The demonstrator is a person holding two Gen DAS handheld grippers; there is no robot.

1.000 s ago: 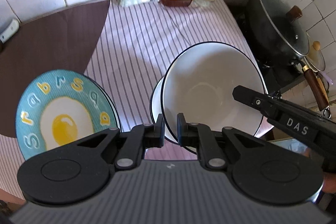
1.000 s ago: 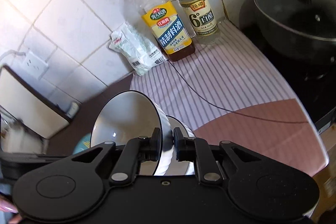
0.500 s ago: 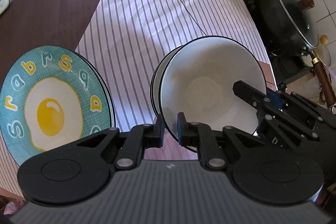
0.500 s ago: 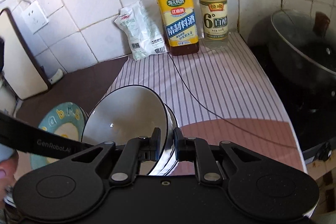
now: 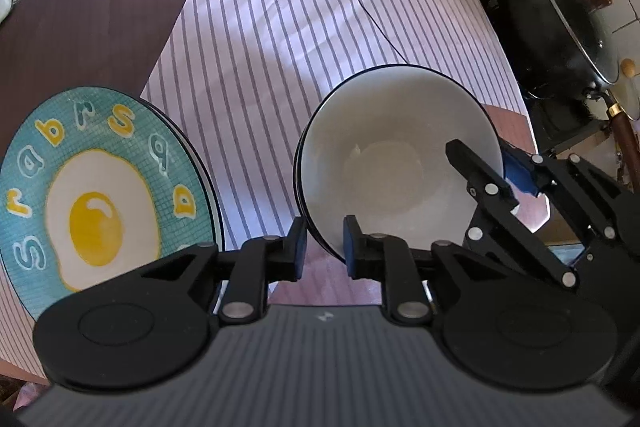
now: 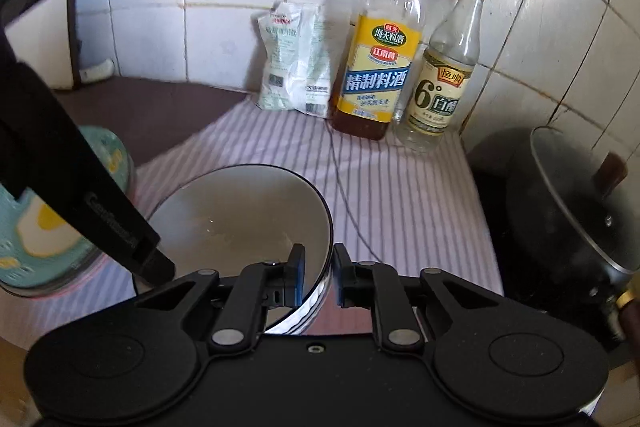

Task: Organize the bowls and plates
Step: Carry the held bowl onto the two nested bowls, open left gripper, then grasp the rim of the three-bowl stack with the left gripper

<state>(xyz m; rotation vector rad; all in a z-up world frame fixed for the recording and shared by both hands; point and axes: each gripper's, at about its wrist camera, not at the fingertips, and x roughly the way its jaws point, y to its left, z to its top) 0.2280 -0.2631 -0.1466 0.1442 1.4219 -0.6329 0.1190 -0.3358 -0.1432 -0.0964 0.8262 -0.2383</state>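
Remote station, both wrist views checked.

1. Left gripper point(image 5: 325, 251): its jaws have just been opening. They now stand parted astride the near rim of the white bowl point(image 5: 392, 167), one pad outside and one inside. I see no pad pressing on the rim.
2. Right gripper point(image 6: 319, 275): jaws slightly spread astride the opposite rim of the same bowl. A gap shows beside the inner pad, so I record no pinch.
3. The white bowl has a dark edge and sits upright, nested in a second bowl point(image 5: 298, 163) of the same kind. Only the rim lines of the lower one show. The pair rests on the striped cloth point(image 5: 280, 47), near its front edge.
4. The egg-pattern plate point(image 5: 96, 203) lies just left of the bowls, apart from them. It overlaps the cloth and the brown mat point(image 5: 100, 19), with further dark rims beneath it.
5. A thin black cable point(image 5: 372, 11) crosses the cloth behind the bowls.
6. Against the tiled wall stand a white packet point(image 6: 296, 63), a yellow-labelled bottle point(image 6: 376, 67) and a clear bottle with a yellow cap point(image 6: 444, 87).
7. A black wok with a glass lid point(image 5: 560, 27) sits off the cloth at the far right
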